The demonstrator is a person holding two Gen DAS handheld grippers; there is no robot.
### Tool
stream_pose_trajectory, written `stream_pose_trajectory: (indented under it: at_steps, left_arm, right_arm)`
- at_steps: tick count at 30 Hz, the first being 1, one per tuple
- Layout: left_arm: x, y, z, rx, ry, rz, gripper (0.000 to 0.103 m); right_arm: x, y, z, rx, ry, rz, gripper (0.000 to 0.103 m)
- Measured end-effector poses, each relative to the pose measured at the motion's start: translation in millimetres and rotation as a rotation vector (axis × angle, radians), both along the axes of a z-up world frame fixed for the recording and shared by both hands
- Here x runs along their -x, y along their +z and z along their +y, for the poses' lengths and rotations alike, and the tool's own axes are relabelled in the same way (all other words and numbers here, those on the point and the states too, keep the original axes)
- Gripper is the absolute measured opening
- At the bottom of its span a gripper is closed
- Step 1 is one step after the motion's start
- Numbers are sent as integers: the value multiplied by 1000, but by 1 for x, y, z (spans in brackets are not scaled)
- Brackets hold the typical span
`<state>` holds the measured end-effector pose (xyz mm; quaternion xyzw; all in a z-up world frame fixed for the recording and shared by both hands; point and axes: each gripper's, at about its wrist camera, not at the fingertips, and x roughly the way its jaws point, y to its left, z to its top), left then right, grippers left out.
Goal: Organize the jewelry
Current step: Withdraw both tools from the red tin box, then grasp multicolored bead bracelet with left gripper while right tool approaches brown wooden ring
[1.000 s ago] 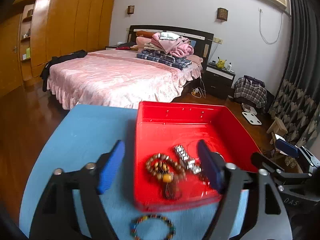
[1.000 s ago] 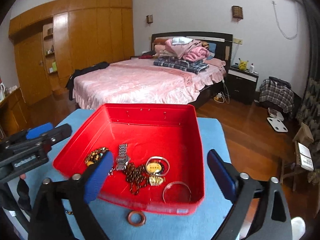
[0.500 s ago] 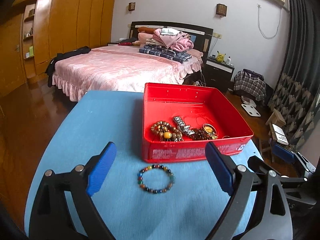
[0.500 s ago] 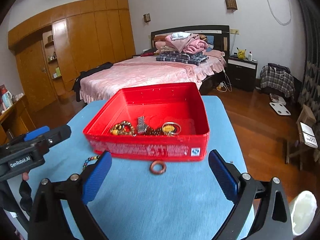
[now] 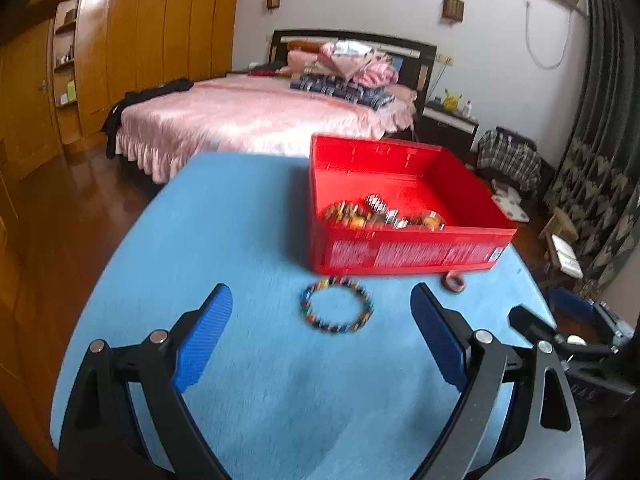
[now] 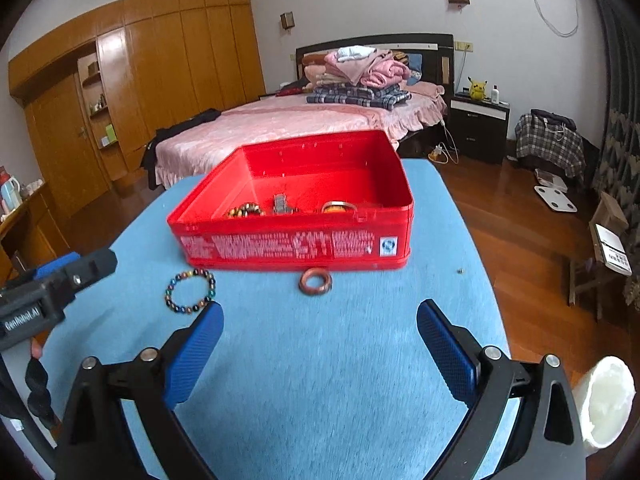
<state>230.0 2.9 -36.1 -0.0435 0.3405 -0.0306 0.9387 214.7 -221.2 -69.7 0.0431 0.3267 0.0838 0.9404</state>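
Observation:
A red box (image 5: 404, 254) (image 6: 296, 246) sits on the blue table (image 5: 240, 220) (image 6: 320, 360) and holds several bracelets and chains (image 5: 384, 216) (image 6: 280, 208). A multicoloured bead bracelet (image 5: 337, 309) (image 6: 191, 292) lies on the table in front of the box. A brown ring (image 5: 455, 281) (image 6: 315, 282) lies beside it, close to the box's front wall. My left gripper (image 5: 320, 340) is open and empty, a little short of the bead bracelet. My right gripper (image 6: 318, 344) is open and empty, short of the brown ring.
A bed with a pink cover (image 5: 256, 120) (image 6: 300, 120) stands beyond the table's far edge. A wooden wardrobe (image 6: 140, 80) fills the left wall. The table's right edge drops to a wooden floor (image 6: 520, 232). A white cup (image 6: 606, 400) shows at lower right.
Both grippers have pulled back from above the box and come down lower towards the table. The box now looks farther away and the bead bracelet and ring lie ahead of the fingers.

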Motion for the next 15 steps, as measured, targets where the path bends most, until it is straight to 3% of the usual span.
stream_pose_trajectory:
  at_steps: [6, 15]
  left_arm:
    - [-5, -22, -5, -6, -10, 44, 87]
    - [-29, -40, -26, -4, -44, 83, 76]
  right_arm:
    - [0, -7, 2, -2, 7, 15, 95]
    - [-1, -12, -10, -2, -19, 21, 95]
